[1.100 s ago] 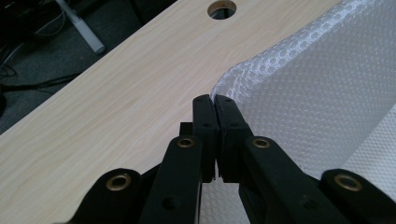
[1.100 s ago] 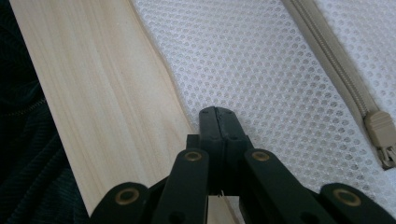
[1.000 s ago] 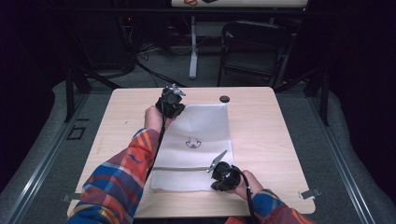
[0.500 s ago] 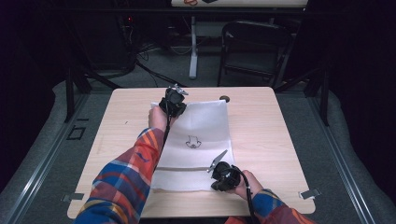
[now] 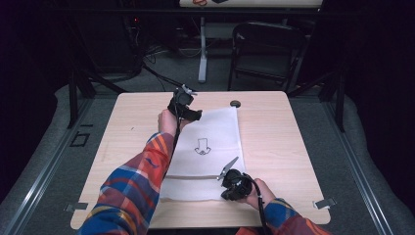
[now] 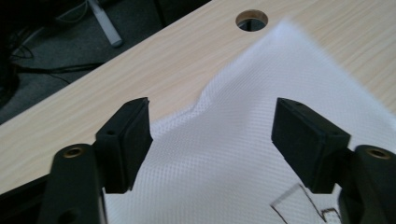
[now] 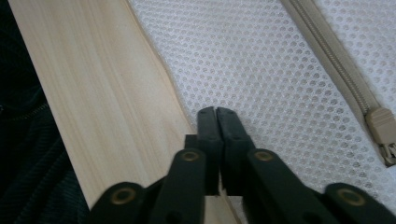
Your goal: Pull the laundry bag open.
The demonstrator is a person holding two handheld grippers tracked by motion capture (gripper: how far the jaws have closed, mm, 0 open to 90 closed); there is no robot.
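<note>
I am working on a white mesh bag (image 5: 210, 147) that lies flat in the middle of the wooden table (image 5: 293, 147). All places below I give relative to this bag.

My left gripper (image 6: 212, 135) is at the far left corner of the bag, above the mesh. Its two black fingers (image 6: 126, 140) are spread wide apart, with nothing between them. The far edge of the bag under them is a little raised and wrinkled, not flat. Beyond the far right corner of the bag there is a round hole (image 6: 252, 19) in the table, just beside the corner.

My right gripper (image 7: 217, 140) is at the near edge of the bag, towards its right side. Its fingers (image 7: 207, 135) are pressed together. They sit right at the border where the mesh meets the bare wood, and I cannot tell for sure if a piece of the edge is pinched between them. Just beside this gripper, a beige zipper (image 7: 336, 79) runs across the near part of the bag, and its pull tab (image 7: 384, 133) lies at the end of it.

In the high view a small dark drawing (image 5: 201, 146) is printed near the middle of the bag, between my two grippers.
</note>
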